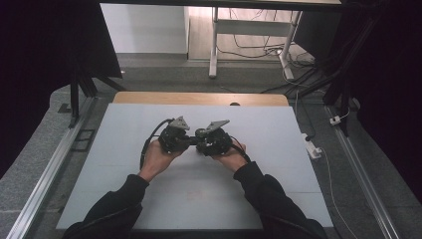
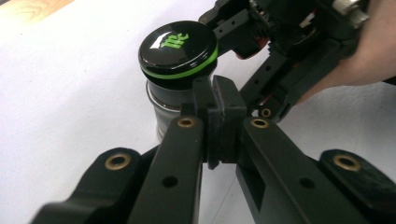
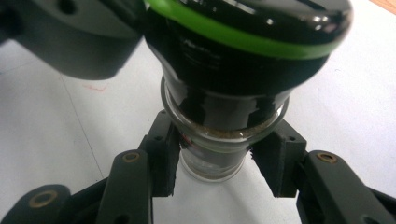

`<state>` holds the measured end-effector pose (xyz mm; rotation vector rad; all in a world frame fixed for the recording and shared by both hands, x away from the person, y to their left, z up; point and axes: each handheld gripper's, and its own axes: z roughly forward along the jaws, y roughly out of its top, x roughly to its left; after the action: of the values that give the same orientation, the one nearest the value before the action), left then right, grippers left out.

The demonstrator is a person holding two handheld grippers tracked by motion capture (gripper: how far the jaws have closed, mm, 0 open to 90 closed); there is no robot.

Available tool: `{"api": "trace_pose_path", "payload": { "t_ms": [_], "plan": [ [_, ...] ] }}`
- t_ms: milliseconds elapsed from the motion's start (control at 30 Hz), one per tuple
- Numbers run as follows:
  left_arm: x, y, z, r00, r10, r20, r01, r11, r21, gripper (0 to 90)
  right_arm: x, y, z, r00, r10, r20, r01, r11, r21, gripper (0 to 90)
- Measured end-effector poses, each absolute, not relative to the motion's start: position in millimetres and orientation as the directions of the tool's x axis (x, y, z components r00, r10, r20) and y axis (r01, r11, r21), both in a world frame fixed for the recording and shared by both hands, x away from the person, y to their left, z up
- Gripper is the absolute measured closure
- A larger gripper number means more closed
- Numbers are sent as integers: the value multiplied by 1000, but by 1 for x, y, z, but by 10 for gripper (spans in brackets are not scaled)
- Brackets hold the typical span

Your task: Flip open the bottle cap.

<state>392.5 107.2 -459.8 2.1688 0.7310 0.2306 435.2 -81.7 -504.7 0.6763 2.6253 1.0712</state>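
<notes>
Left gripper [image 2: 218, 105]: jaws pressed together, pads touching, nothing between them. Tips sit just beside the jar [image 2: 170, 109], right below the overhang of its lid [image 2: 178, 48]; can't tell if they touch the glass.

Right gripper [image 3: 217, 161]: jaws either side of the jar's [image 3: 212, 154] glass body, clamped on it below the neck. Jar upright, base on the white table [image 3: 56, 140]. Lid [image 3: 252, 28] is black with a green band, directly above the jaws.

High view: left gripper [image 1: 188, 140] and right gripper [image 1: 199, 142] meet tip to tip at mid-table [image 1: 249, 124], hands [image 1: 158, 158] behind them, jar mostly hidden between.
</notes>
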Motion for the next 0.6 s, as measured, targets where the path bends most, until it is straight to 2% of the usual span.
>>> {"api": "trace_pose_path", "payload": {
  "t_ms": [600],
  "plan": [
    [399,109,-449,799,596,-81,426,-465,776,891,436,-82,-505,-869,494,-36,328,629,705,527]
  ]
}}
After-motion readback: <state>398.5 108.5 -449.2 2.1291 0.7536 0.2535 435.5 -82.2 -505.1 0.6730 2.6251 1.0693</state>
